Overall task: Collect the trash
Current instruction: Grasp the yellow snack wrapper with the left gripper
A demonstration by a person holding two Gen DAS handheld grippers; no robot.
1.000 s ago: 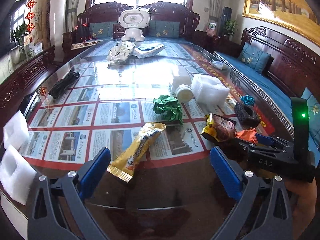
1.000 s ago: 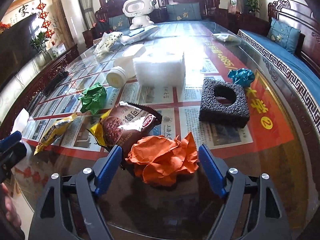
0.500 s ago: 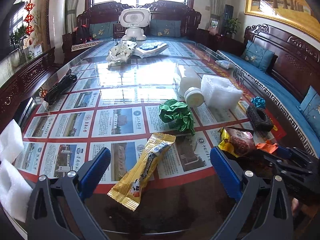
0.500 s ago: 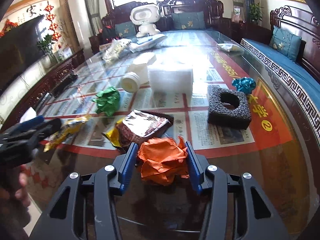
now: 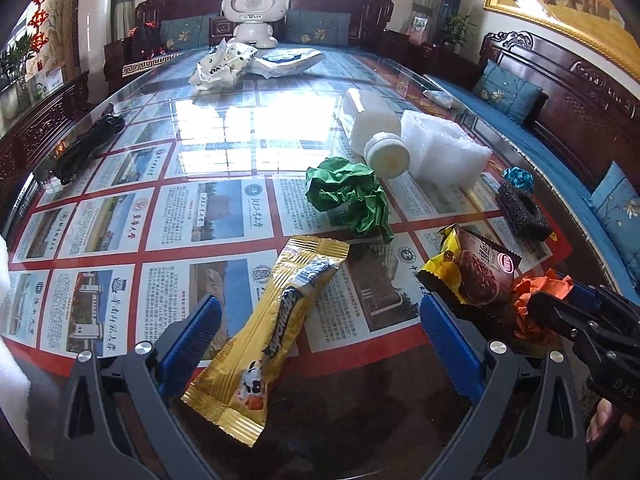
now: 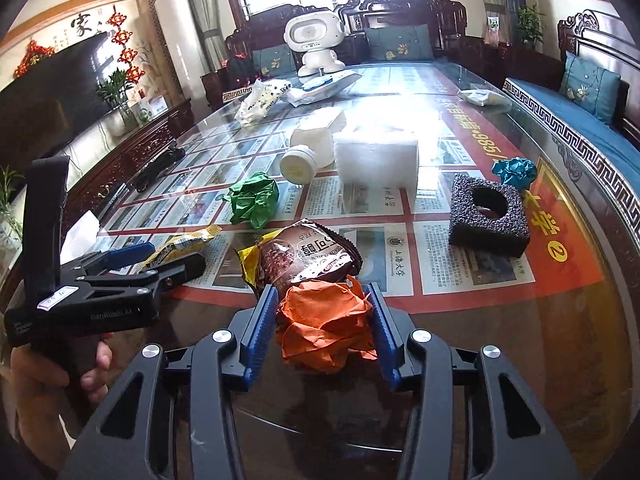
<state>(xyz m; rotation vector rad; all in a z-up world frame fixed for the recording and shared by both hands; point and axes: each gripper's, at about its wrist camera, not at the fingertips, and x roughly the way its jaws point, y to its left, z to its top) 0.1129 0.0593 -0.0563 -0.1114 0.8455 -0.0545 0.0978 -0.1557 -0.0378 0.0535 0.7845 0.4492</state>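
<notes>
Orange paper (image 6: 326, 324) sits between blue pads (image 6: 262, 326). A gold wrapper (image 5: 272, 332) has blue lettering; another wrapper (image 6: 304, 258) is brown and yellow. There is green paper (image 5: 352, 196), teal paper (image 6: 514, 172), black foam (image 6: 488, 216), white foam (image 6: 376, 156). The surface (image 5: 120, 280) shows a red grid of printed panels.

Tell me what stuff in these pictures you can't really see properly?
- Orange crumpled paper: in the right wrist view its sides sit behind the right gripper's blue pads; whether it rests on the glass is unclear.
- Yellow snack wrapper: in the right wrist view the left gripper covers its near end.
- Hole in the black foam block: its inside is too dark.
- Printed sheets under the glass: text too small.
- White foam at the left wrist view's left edge: cut off.
</notes>
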